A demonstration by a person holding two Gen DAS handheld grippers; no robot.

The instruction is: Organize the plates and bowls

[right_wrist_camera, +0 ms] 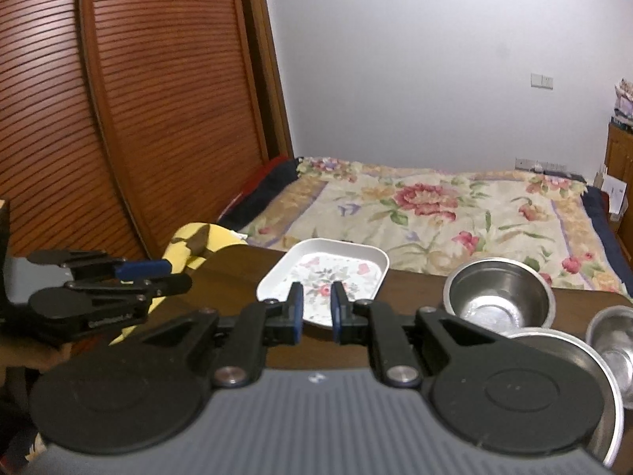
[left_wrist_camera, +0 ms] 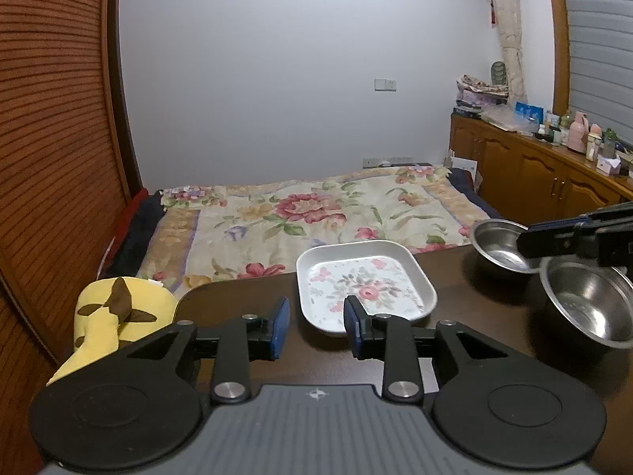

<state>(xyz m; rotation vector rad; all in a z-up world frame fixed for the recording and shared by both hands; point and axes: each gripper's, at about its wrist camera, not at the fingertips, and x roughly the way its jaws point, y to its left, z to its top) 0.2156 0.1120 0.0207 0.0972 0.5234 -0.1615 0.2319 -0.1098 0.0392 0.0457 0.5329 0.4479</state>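
Plain pale wall (left_wrist_camera: 296, 59) at twelve o'clock, with a switch plate (left_wrist_camera: 385, 84). Slatted wooden doors (right_wrist_camera: 118, 99) at nine o'clock. Bed (left_wrist_camera: 316, 213) under a flowered cover, just beyond the dark worktop (left_wrist_camera: 474, 308). Wooden cabinet (left_wrist_camera: 526, 170) at three o'clock, cluttered with bottles. Dim indoor light.

A white square plate (left_wrist_camera: 366, 283) with rounded corners and a pink floral pattern lies flat at the table's far edge. To its right, three empty steel bowls (right_wrist_camera: 498, 297) sit upright, close together.
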